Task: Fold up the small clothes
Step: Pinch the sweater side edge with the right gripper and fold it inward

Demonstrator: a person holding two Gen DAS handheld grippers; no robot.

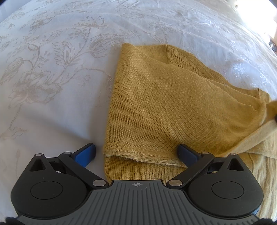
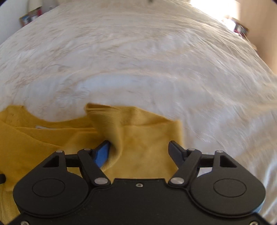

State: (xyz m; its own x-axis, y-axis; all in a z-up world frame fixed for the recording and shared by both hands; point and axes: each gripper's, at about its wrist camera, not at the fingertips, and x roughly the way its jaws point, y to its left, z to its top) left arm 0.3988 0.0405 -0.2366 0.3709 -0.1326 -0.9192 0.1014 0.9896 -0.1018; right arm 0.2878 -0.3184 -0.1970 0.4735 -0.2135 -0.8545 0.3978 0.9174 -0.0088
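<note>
A mustard-yellow knit garment (image 1: 164,103) lies partly folded on the bed, its hem edge nearest the left wrist camera. My left gripper (image 1: 136,147) is open and straddles that hem, one blue fingertip (image 1: 86,152) on the bed cover and the other on the knit. In the blurred right wrist view the same garment (image 2: 143,124) bunches into a raised fold. My right gripper (image 2: 138,143) stands open over it, with cloth between the jaws and its left blue pad (image 2: 102,154) against the fold. A strip of the garment rises off the right edge of the left wrist view.
A white bed cover with a pale floral pattern (image 1: 52,69) spreads all around the garment (image 2: 138,60). Beyond the bed, small colourful items sit at the far left (image 2: 31,16) and far right (image 2: 239,27). Bright light glares at the top right.
</note>
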